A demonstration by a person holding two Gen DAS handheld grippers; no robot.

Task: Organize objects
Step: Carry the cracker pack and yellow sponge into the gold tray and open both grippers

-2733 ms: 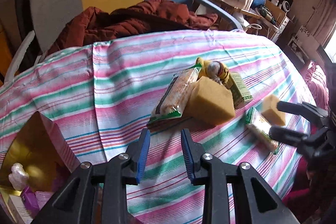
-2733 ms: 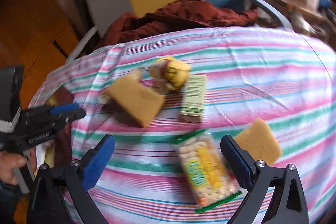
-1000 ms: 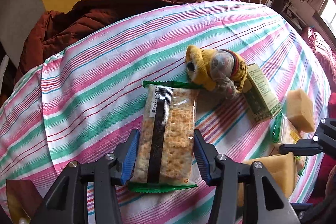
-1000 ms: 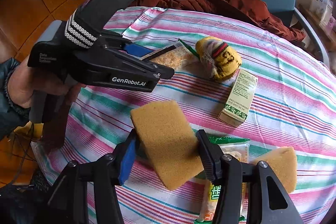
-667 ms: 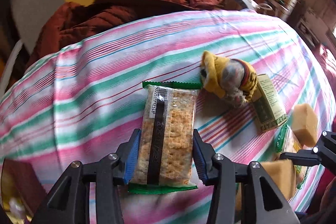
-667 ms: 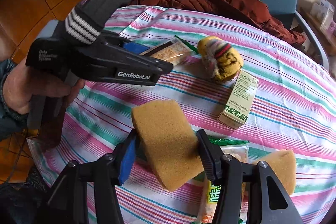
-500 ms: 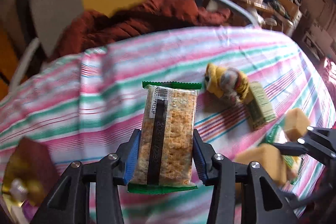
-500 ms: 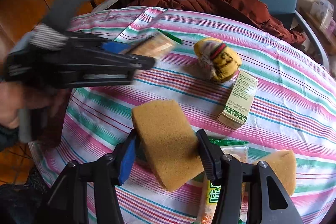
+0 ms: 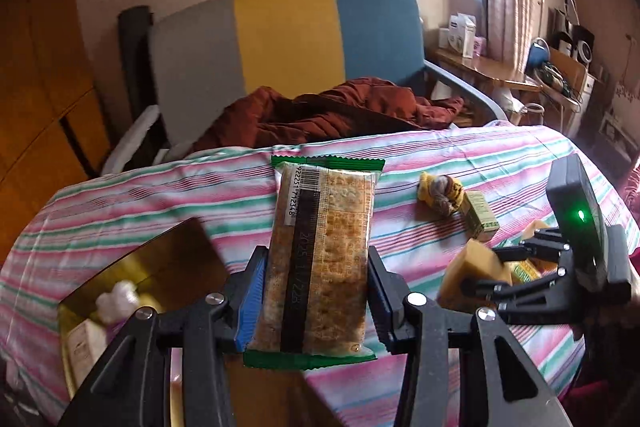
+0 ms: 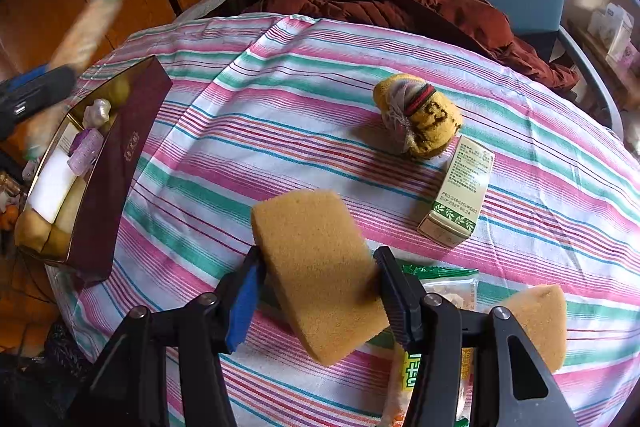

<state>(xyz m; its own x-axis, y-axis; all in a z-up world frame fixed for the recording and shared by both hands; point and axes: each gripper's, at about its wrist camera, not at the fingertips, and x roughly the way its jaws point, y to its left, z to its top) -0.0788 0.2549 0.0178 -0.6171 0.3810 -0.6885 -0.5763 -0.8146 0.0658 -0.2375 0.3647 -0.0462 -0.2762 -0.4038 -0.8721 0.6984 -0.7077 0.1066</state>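
My left gripper (image 9: 314, 301) is shut on a cracker packet (image 9: 322, 255) with green ends, held upright in the air above the striped table. It shows blurred at the left of the right wrist view (image 10: 80, 31), over the maroon box (image 10: 116, 163). My right gripper (image 10: 320, 291) is shut on a tan sponge (image 10: 320, 271) held above the cloth; the sponge also shows in the left wrist view (image 9: 472, 275). The open box (image 9: 160, 267) holds several small items.
On the cloth lie a yellow stuffed toy (image 10: 416, 119), a small green-and-cream carton (image 10: 460, 191), a second tan sponge (image 10: 536, 319) and a snack packet (image 10: 432, 351). A chair with a rust-red jacket (image 10: 400, 3) stands behind the table.
My left gripper has lifted the cracker packet off the cloth and carried it left, toward the box. My right gripper still holds the sponge in about the same place.
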